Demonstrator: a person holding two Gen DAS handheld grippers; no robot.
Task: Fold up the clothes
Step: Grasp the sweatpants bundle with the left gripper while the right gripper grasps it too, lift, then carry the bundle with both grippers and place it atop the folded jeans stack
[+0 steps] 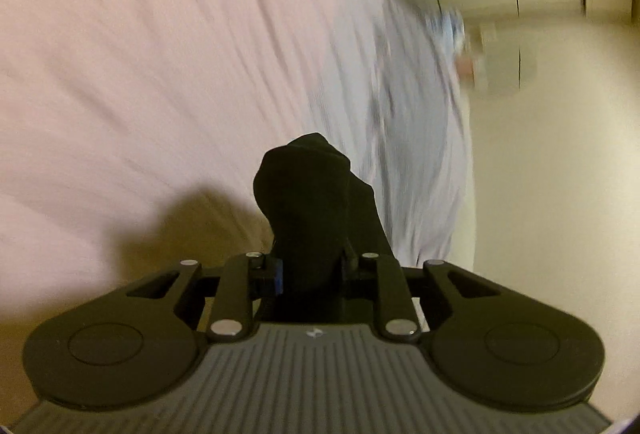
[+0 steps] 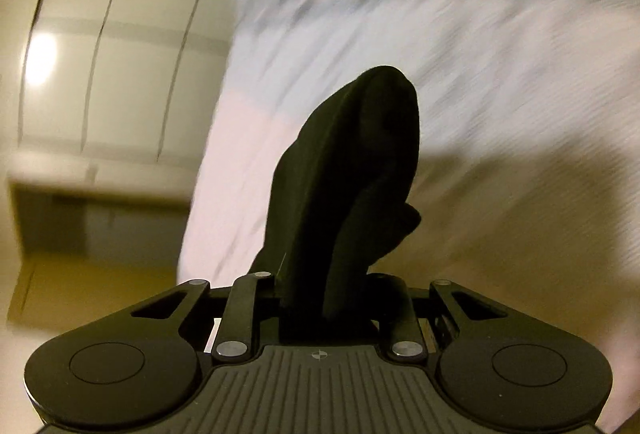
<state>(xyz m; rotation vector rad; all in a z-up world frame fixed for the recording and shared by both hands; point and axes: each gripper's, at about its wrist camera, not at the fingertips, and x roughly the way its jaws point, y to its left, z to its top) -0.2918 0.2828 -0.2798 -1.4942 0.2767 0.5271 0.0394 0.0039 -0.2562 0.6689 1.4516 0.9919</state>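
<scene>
Two grippers, left gripper (image 1: 310, 270) and right gripper (image 2: 320, 290) each clenching black cloth (image 1: 316, 202), one bed (image 1: 160, 54)

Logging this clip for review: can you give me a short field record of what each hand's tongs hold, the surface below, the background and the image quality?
left tongs: shut on black cloth
right tongs: shut on black cloth
same garment in both: cannot tell
surface below: pale pink sheet, wrinkled
other fabric: light bluish-white cloth lying on the sheet
background: cream cabinet doors
image quality: heavy motion blur in both views, only the tongs and black cloth are sharp
</scene>
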